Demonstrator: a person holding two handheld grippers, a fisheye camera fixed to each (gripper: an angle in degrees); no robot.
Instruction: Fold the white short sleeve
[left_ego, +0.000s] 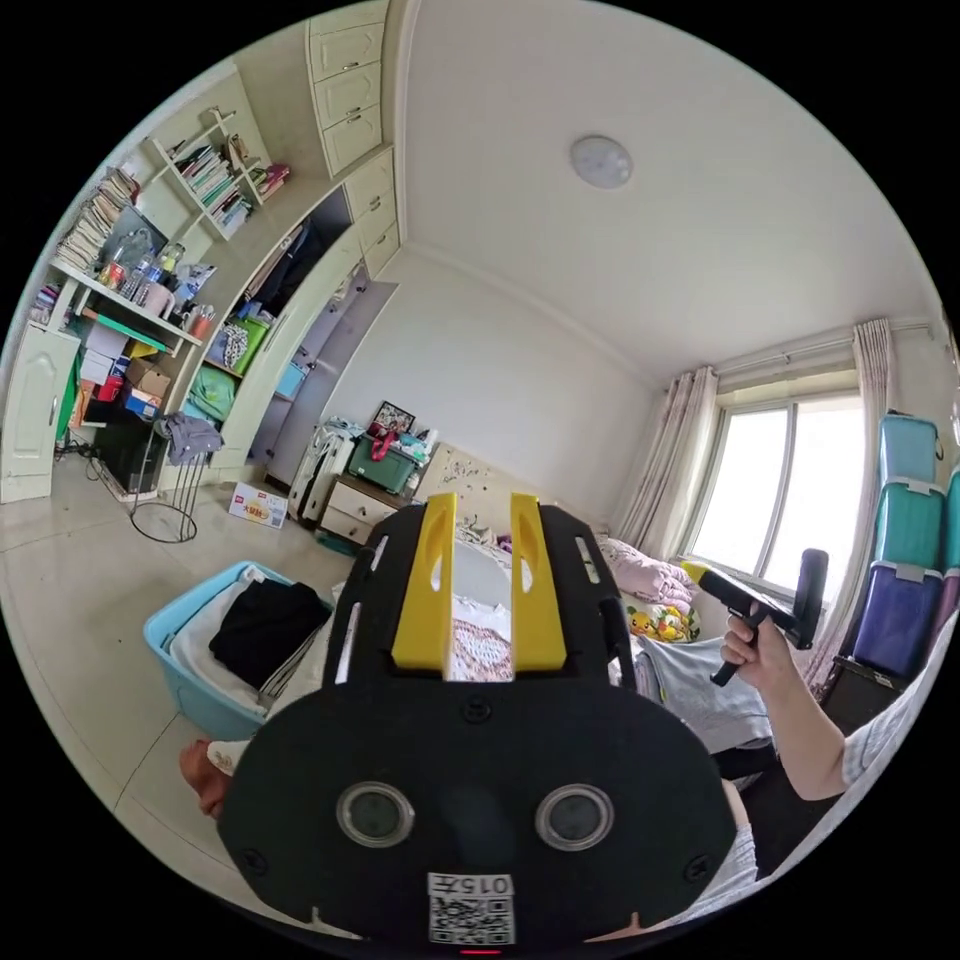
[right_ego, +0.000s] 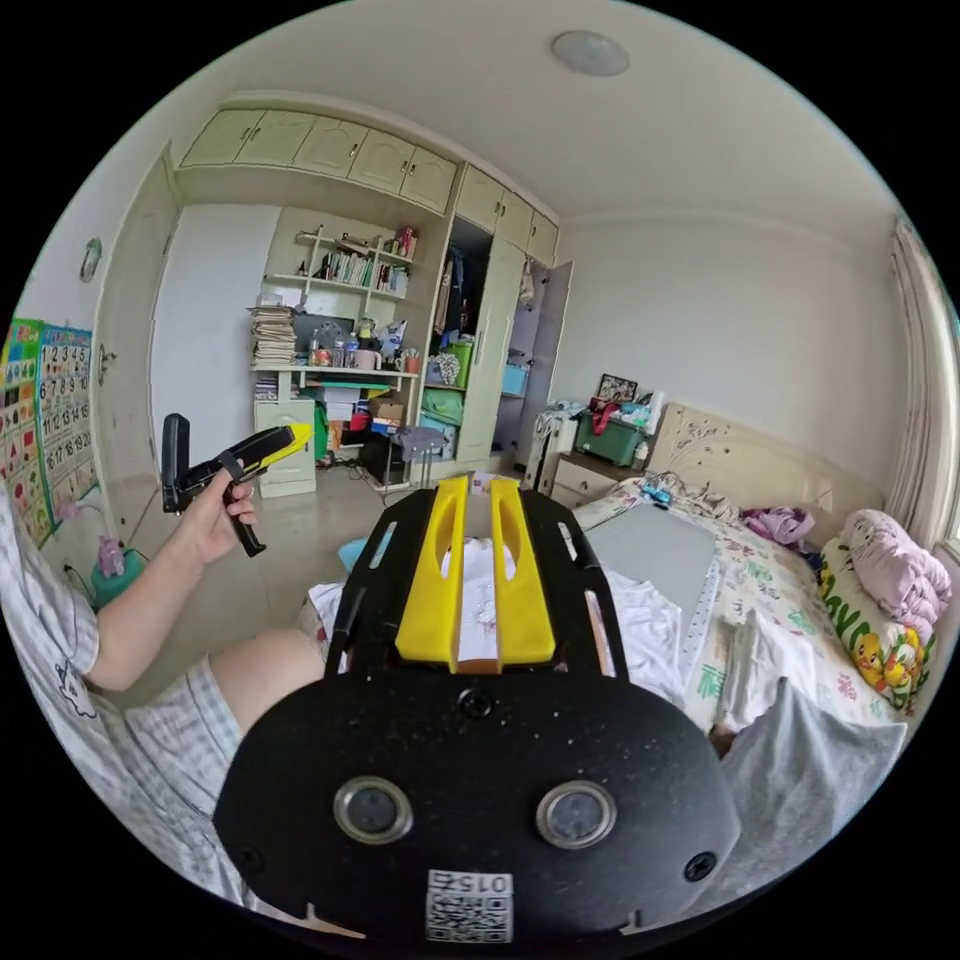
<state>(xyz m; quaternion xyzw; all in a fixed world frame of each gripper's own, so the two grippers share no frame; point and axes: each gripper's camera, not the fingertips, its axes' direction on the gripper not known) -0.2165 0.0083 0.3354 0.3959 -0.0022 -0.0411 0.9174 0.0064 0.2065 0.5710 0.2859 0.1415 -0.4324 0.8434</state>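
Observation:
The white short sleeve (right_ego: 640, 620) lies spread on the bed, in front of the person's knees, and part of it shows through the gap in my right gripper (right_ego: 479, 485). That gripper is held in the air above it, jaws a narrow gap apart and holding nothing. My left gripper (left_ego: 483, 500) is also raised, its yellow jaws slightly apart and empty. Each gripper appears in the other's view, held in a hand: the left gripper (right_ego: 285, 438) and the right gripper (left_ego: 705, 575).
A grey garment (right_ego: 800, 760) lies on the bed (right_ego: 770, 590) near the person, a flat grey pad (right_ego: 650, 545) beyond the white shirt. A blue basket (left_ego: 165, 640) of clothes stands on the tiled floor. Shelves and wardrobes (right_ego: 350, 300) line the far wall.

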